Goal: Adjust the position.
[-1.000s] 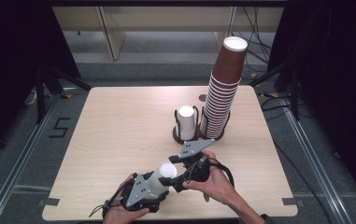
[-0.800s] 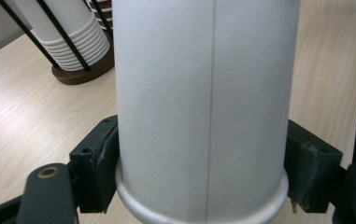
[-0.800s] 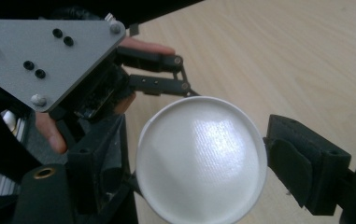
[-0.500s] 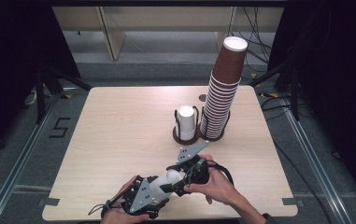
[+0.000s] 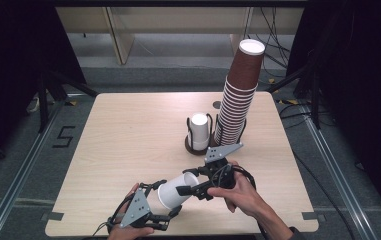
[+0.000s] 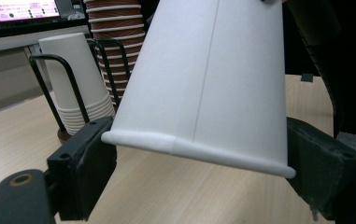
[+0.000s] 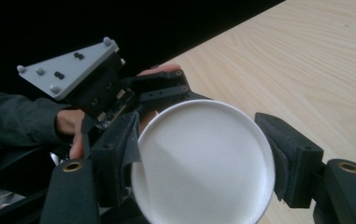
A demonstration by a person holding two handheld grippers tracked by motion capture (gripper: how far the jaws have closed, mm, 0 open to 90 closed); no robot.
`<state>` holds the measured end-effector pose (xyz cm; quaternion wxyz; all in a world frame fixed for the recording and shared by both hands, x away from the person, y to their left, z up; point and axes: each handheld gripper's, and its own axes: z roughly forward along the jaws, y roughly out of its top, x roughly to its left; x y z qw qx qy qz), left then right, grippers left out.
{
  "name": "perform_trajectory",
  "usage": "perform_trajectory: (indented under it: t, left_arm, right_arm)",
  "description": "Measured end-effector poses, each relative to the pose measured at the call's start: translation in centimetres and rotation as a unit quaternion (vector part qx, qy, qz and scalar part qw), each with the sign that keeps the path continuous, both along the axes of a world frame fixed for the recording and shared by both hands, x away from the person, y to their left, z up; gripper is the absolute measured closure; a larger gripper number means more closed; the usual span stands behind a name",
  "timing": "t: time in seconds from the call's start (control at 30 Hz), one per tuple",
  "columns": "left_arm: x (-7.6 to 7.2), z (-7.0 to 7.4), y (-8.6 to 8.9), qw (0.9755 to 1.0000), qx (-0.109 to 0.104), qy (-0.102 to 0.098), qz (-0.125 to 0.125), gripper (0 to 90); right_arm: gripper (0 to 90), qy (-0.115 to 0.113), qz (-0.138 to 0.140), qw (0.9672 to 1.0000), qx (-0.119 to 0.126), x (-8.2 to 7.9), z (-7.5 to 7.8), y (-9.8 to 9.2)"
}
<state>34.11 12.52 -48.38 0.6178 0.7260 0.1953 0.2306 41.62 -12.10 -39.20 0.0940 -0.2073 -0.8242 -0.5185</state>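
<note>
White paper cup (image 5: pixel 177 189) lies sideways at lower centre above the counter (image 5: pixel 128 130), clamped by right claw (image 5: pixel 194 185); left claw (image 5: pixel 162 202) jaws have just been opening, flanking its rim.

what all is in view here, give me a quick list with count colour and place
white paper cup: one, white, on its side between both grippers above the near table edge
brown cups: one tall stack, brown, far right of table
white cups: one short stack, white, in the black wire holder left of the brown stack
table: one, light wood
right gripper: black, shut on the cup's base end
left gripper: black, jaws just been opening, cup rim between them
</note>
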Motion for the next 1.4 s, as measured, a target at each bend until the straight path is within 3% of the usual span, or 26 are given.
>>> perform_trajectory:
  t: [0.1, 0.2, 0.3, 0.33, 0.4, 0.47, 0.53, 0.57, 0.63, 0.73, 0.77, 0.8, 0.83, 0.87, 0.9, 0.93, 0.97, 1.03, 1.07, 1.1, 1.17, 1.2, 1.27, 1.3, 1.33, 1.4]
  left_arm:
    - [0.1, 0.2, 0.2, 1.0000, -0.003, 0.004, -0.007, 17.3]
    - [0.2, 0.4, 0.3, 0.9998, 0.006, 0.006, -0.018, 20.2]
    - [0.3, 0.7, 0.4, 0.9992, 0.027, 0.017, -0.024, 23.5]
    - [0.2, 0.8, 0.5, 0.9985, 0.046, 0.020, -0.020, 23.9]
    - [0.3, 0.9, 0.6, 0.9963, 0.081, 0.023, -0.018, 24.6]
    - [0.3, 1.0, 0.7, 0.9933, 0.112, 0.025, -0.016, 25.0]
    - [0.3, 1.1, 0.5, 0.9895, 0.141, 0.028, -0.019, 25.2]
    - [0.3, 1.2, 0.5, 0.9876, 0.153, 0.030, -0.021, 25.2]
    - [0.2, 1.3, 0.3, 0.9848, 0.168, 0.036, -0.025, 25.2]
    - [-0.1, 1.7, 0.2, 0.9784, 0.200, 0.040, -0.033, 25.2]
    - [-0.2, 1.7, 0.0, 0.9785, 0.200, 0.039, -0.031, 25.2]
    - [-0.2, 1.8, 0.0, 0.9763, 0.209, 0.042, -0.037, 25.2]
    - [-0.3, 1.8, -0.2, 0.9760, 0.211, 0.038, -0.036, 25.2]
    - [-0.4, 1.8, -0.2, 0.9741, 0.219, 0.041, -0.040, 25.2]
    - [-0.4, 1.8, -0.2, 0.9741, 0.219, 0.041, -0.040, 25.2]
    - [-0.4, 1.8, -0.3, 0.9733, 0.222, 0.038, -0.043, 25.2]
    - [-0.5, 1.9, -0.4, 0.9710, 0.233, 0.035, -0.044, 25.2]
    - [-0.5, 2.0, -0.4, 0.9694, 0.238, 0.034, -0.049, 25.2]
    - [-0.5, 2.0, -0.5, 0.9696, 0.237, 0.033, -0.051, 25.2]
    - [-0.5, 2.1, -0.4, 0.9669, 0.247, 0.031, -0.054, 25.2]
    - [-0.6, 2.0, -0.6, 0.9690, 0.240, 0.030, -0.053, 25.2]
    - [-0.5, 2.1, -0.5, 0.9647, 0.255, 0.029, -0.060, 25.2]
    - [-0.7, 1.9, -0.7, 0.9664, 0.247, 0.032, -0.063, 25.2]
    - [-0.7, 1.9, -0.7, 0.9664, 0.247, 0.032, -0.063, 25.2]
    - [-0.7, 1.8, -0.8, 0.9671, 0.243, 0.032, -0.069, 25.2]
    - [-0.7, 1.9, -0.7, 0.9664, 0.246, 0.031, -0.068, 25.2]
  right_arm:
    - [34.5, 0.006, 0.013, 0.9998, 0.010, 0.1, -0.1, 0.0]
    - [33.6, 0.010, 0.008, 0.9999, 0.009, 0.1, -0.1, -0.2]
    - [32.4, 0.004, 0.015, 0.9999, -0.001, 0.3, -0.2, -0.3]
    - [31.3, 0.003, 0.019, 0.9998, -0.007, 0.3, -0.2, -0.3]
    - [24.2, -0.024, 0.019, 0.9988, -0.038, 0.2, 0.1, -0.4]
    - [23.2, -0.063, 0.031, 0.9953, -0.067, -0.1, 0.6, -0.5]
    - [22.6, -0.095, 0.049, 0.9900, -0.092, -0.6, 1.0, -0.3]
    - [22.5, -0.118, 0.056, 0.9855, -0.109, -0.9, 1.2, -0.2]
    - [22.3, -0.139, 0.070, 0.9779, -0.139, -1.5, 1.3, 0.2]
    - [22.3, -0.173, 0.087, 0.9633, -0.186, -2.2, 0.9, 1.0]
    - [22.3, -0.177, 0.093, 0.9600, -0.196, -2.3, 0.8, 1.2]
    - [22.3, -0.184, 0.103, 0.9555, -0.206, -2.5, 0.6, 1.5]
    - [22.3, -0.190, 0.109, 0.9519, -0.215, -2.7, 0.5, 1.7]
    - [22.4, -0.198, 0.116, 0.9473, -0.224, -2.8, 0.3, 2.0]
    - [22.4, -0.198, 0.116, 0.9473, -0.224, -2.8, 0.3, 2.0]
    - [22.4, -0.204, 0.125, 0.9433, -0.230, -2.9, 0.1, 2.2]
    - [22.3, -0.215, 0.137, 0.9349, -0.247, -3.1, -0.2, 2.7]
    - [22.3, -0.224, 0.153, 0.9268, -0.260, -3.3, -0.5, 3.2]
    - [22.4, -0.223, 0.157, 0.9257, -0.263, -3.4, -0.6, 3.3]
    - [22.5, -0.222, 0.161, 0.9234, -0.269, -3.6, -0.8, 3.5]
    - [22.4, -0.232, 0.171, 0.9161, -0.279, -3.6, -1.2, 3.9]
    - [23.0, -0.234, 0.170, 0.9124, -0.289, -3.6, -1.3, 3.9]
    - [26.5, -0.238, 0.178, 0.9053, -0.304, -3.6, -1.5, 4.0]
    - [26.5, -0.238, 0.178, 0.9053, -0.304, -3.6, -1.5, 4.0]
    - [31.0, -0.244, 0.185, 0.8994, -0.312, -3.6, -1.6, 4.0]
    - [32.6, -0.245, 0.190, 0.8989, -0.310, -3.5, -1.7, 3.8]
